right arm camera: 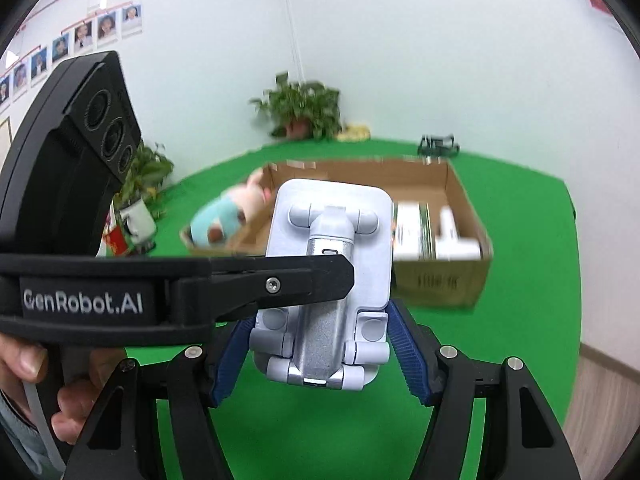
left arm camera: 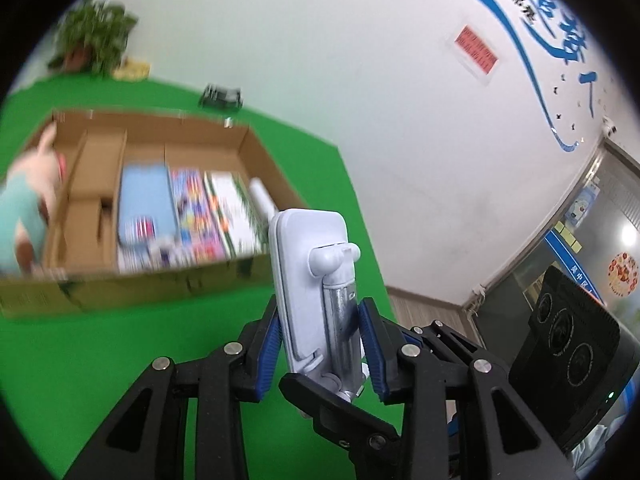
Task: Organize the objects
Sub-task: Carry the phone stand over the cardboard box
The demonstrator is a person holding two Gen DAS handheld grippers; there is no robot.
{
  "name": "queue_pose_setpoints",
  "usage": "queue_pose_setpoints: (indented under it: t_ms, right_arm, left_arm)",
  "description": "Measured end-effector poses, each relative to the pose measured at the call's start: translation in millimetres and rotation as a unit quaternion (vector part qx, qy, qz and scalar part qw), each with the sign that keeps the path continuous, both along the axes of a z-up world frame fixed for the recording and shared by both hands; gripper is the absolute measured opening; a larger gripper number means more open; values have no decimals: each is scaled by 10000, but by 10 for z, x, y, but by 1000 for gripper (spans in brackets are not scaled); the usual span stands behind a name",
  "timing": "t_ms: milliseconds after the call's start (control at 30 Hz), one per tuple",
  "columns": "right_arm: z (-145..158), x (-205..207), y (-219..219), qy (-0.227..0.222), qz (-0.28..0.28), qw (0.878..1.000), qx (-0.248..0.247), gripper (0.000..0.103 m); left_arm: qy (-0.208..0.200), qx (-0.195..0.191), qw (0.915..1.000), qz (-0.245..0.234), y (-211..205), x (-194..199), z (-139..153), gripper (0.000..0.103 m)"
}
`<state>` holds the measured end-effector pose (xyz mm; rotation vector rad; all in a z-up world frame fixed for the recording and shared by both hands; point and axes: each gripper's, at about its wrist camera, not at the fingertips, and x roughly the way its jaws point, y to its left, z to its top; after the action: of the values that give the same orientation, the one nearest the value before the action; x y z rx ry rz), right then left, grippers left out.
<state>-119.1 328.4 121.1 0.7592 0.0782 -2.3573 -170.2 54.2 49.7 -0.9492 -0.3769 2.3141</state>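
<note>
The only text easy to read is "GenRobot.AI", in white letters on the black left gripper (right arm camera: 308, 280), at nine o'clock in the right wrist view. Print on the box (right arm camera: 440, 280) front and Chinese wall lettering (left arm camera: 560, 28) are too blurred to read.

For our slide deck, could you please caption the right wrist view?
Both grippers hold a folded white-and-silver stand above the green table, cardboard box behind.

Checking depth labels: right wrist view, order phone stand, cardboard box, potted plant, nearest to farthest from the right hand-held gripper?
1. phone stand: between the right hand-held gripper fingers, also pinched by the left one.
2. cardboard box: ahead, mid-table.
3. potted plant: far table edge, by the wall.
</note>
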Motion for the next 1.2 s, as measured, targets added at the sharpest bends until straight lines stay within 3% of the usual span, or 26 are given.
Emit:
queue_pose_setpoints:
  t_ms: [200, 533, 767, 967, 1200]
  right_arm:
    - [359, -306, -265, 238, -20, 9996, -121, 64]
    - [697, -921, -558, 312, -94, 9994, -127, 64]
    - [818, -1634, -717, -412, 39, 9989, -232, 64]
    - [603, -2410, -854, -1321, 174, 9910, -90, 64]
    - [-111, -2606, -912, -2116, 58, 9773, 116, 64]
  left_arm:
    - [326, -26, 9995, 14, -11, -252, 285, 36]
    - [342, 111, 9993, -68, -107, -851, 553, 35]
    - [-139, 92, 9999, 0, -143, -1485, 591, 33]
    - [-814, 129, 9966, 37, -147, -2052, 302, 32]
    - [-1760, 217, 9841, 65, -173, -2402, -355, 32]
